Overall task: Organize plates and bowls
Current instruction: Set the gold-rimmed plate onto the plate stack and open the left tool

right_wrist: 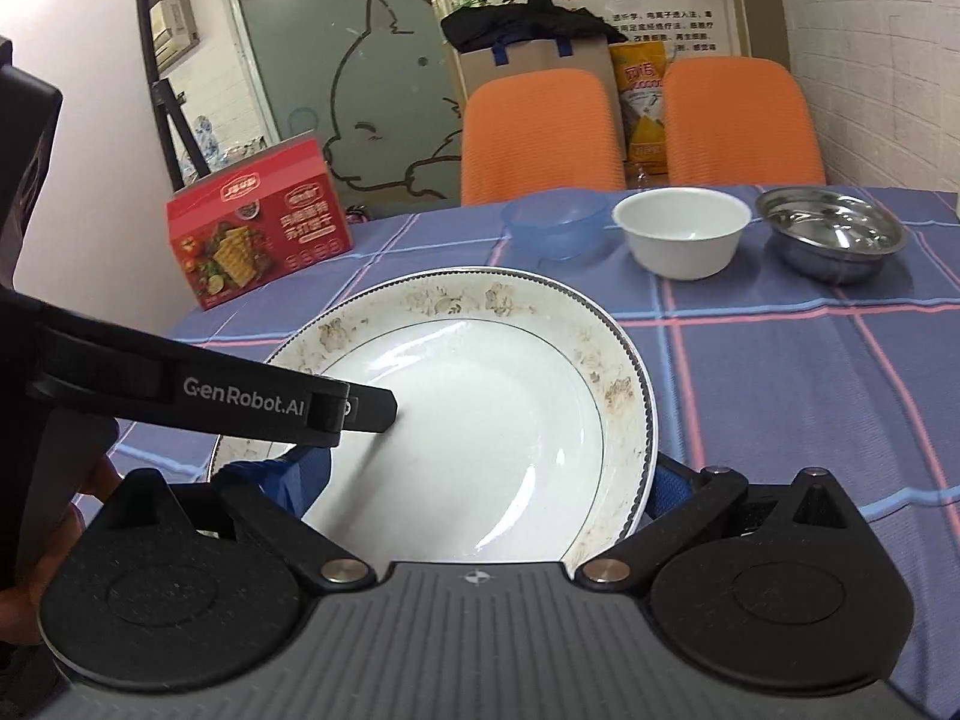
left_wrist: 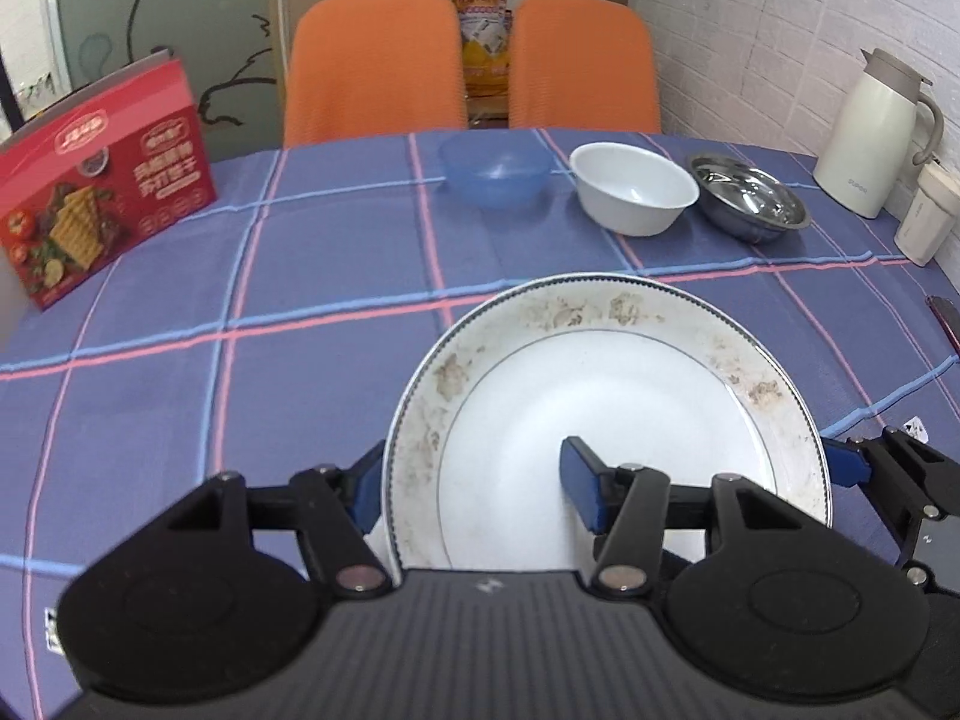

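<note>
Left hand-held gripper [left_wrist: 480, 489] sits low in its own view, blue pads wide apart, one pad outside the left rim of the white plate [left_wrist: 606, 420], the other pad over the plate's well. Jaws straddle the left rim portion but whether they pinch it I cannot tell. Right hand-held gripper [right_wrist: 489, 480] also spread wide, blue pads at either side of the plate's [right_wrist: 474, 414] near edge, left pad over the well, right pad just outside the right rim; contact not clear. In the right wrist view the left gripper's black finger marked GenRobot.AI reaches over the plate's left side.

Plate is round, no long axis, faded floral band on the rim, face up, and tilted in the right wrist view with its left side higher. It lies at the near part of the table [left_wrist: 240, 300], blue plaid cloth.

Open cloth lies between the plate and the far row: blue bowl [left_wrist: 495, 171], white bowl [left_wrist: 633, 186], steel bowl [left_wrist: 747, 195], all upright, side by side, white and steel nearly touching. Red snack box [left_wrist: 99, 180] stands at the far left table edge, well apart from the plate. Cream jug [left_wrist: 876, 132] and small cup [left_wrist: 927, 213] at the far right by the brick wall. Two orange chairs [left_wrist: 372, 66] behind the far edge. Left of the plate the cloth is bare to the edge.
</note>
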Available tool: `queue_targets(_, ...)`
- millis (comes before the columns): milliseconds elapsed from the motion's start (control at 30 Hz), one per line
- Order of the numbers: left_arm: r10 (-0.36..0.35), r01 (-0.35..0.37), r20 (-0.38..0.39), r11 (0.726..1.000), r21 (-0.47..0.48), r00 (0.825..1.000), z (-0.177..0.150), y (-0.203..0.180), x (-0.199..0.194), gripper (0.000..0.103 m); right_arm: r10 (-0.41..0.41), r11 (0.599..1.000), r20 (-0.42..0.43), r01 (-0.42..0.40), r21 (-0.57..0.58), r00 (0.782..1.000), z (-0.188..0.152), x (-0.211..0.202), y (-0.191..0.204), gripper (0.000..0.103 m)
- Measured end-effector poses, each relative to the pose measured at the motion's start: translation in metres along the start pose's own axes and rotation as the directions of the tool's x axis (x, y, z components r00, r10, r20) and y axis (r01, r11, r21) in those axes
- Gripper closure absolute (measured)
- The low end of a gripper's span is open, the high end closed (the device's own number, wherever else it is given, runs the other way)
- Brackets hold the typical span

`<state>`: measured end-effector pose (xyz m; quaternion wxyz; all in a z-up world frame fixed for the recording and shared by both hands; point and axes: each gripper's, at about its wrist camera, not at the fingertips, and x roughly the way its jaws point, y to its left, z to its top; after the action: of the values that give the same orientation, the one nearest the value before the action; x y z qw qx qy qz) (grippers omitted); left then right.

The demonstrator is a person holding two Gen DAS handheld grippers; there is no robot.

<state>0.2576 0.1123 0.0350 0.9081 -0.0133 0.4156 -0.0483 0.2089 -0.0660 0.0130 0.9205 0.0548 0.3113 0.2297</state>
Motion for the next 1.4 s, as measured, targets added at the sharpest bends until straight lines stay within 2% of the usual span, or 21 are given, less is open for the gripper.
queue_targets(133,-0.008,0.008,-0.012,0.999,-0.049,1.000,-0.020,0.021,0.000,0.047,0.004,0.999,-0.032,-0.005,-0.041,0.999,-0.010,0.006,0.021,0.012)
queue_targets(233,-0.037,0.037,-0.002,0.997,-0.062,0.999,-0.027,0.026,-0.001,0.047,-0.043,0.995,-0.022,0.041,-0.092,0.999,-0.014,0.008,0.031,0.011)
queue_targets(400,-0.071,0.072,0.014,0.995,-0.065,0.997,-0.035,0.028,0.002,0.046,-0.066,0.992,-0.048,0.061,-0.115,0.997,-0.020,0.012,0.031,0.012)
queue_targets(500,-0.085,0.087,0.031,0.993,-0.074,0.996,-0.037,0.031,0.001,0.046,-0.039,0.995,-0.078,0.031,-0.096,0.996,-0.022,0.017,0.025,0.012)
queue_targets(700,-0.118,0.123,0.055,0.987,-0.102,0.992,-0.039,0.042,-0.014,0.031,-0.021,0.994,-0.071,0.013,-0.111,0.997,-0.025,0.013,0.024,0.014)
queue_targets(733,-0.105,0.111,0.065,0.989,-0.099,0.992,-0.039,0.042,-0.020,0.026,-0.022,0.995,-0.066,0.015,-0.103,0.998,-0.025,0.011,0.021,0.014)
queue_targets(800,-0.044,0.050,0.111,0.997,-0.052,0.993,-0.037,0.040,-0.032,0.024,-0.020,0.997,-0.048,0.017,-0.075,0.999,-0.022,0.007,0.014,0.014)
queue_targets(967,-0.025,0.029,0.175,0.999,-0.020,0.984,-0.025,0.036,-0.047,0.018,-0.009,1.000,-0.024,0.009,0.000,1.000,-0.017,0.001,-0.006,0.013)
queue_targets(1100,0.033,-0.037,0.199,0.999,0.014,0.979,-0.008,0.020,-0.037,0.017,0.011,0.996,-0.019,-0.009,0.086,1.000,-0.013,-0.004,-0.028,0.014)
queue_targets(1400,0.061,-0.080,0.198,0.993,0.092,0.978,0.032,-0.042,0.000,0.015,-0.106,0.973,0.030,0.098,0.210,0.994,-0.008,-0.032,-0.098,0.013)
